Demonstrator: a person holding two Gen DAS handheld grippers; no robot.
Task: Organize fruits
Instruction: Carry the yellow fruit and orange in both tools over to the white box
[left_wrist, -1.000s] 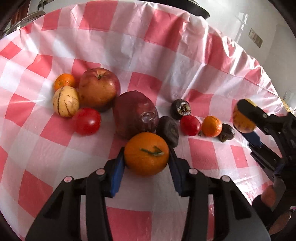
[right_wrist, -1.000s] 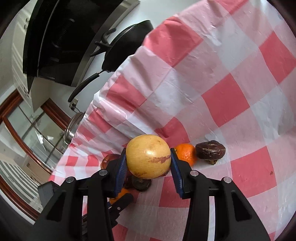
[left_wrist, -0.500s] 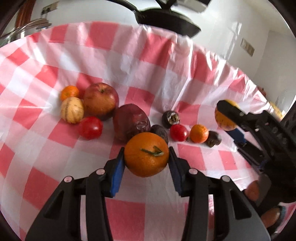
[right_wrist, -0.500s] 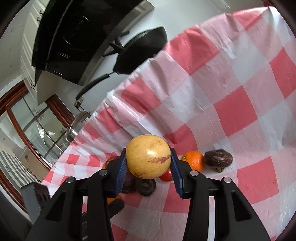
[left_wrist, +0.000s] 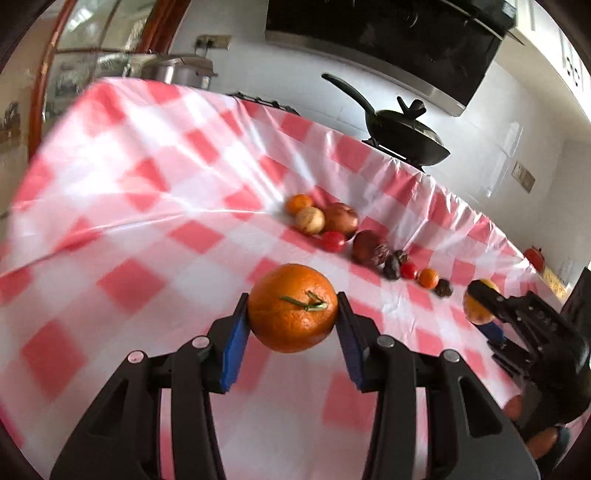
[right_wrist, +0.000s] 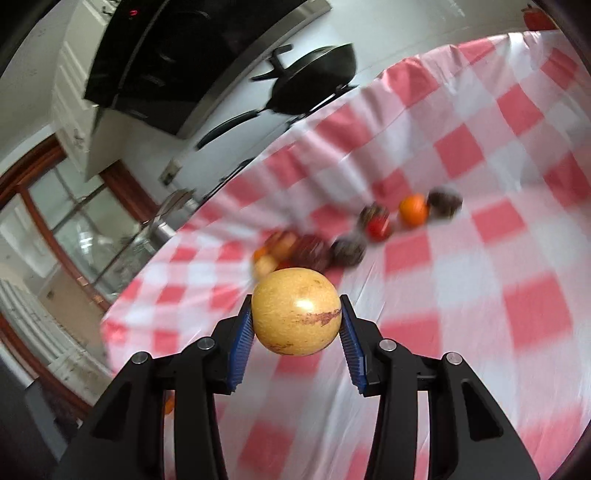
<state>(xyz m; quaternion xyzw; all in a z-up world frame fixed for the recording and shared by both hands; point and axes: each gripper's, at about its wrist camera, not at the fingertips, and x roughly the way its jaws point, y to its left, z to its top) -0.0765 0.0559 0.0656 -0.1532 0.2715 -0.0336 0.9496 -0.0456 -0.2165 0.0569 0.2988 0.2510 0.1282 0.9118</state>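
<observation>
Fruits split three ways: your left gripper clamps a round orange with a green stem between its blue pads, held above the red-and-white checked tablecloth. Your right gripper grips a smooth yellow round fruit the same way. Farther out, the remaining fruits lie in a loose row on the cloth. Beyond the far edge: black lidded pan.

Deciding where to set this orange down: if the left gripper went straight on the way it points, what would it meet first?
Probably bare tablecloth. The left gripper, shut on the orange, points slightly down at open checks left of the fruit row. Depth is unclear through the blur.
</observation>
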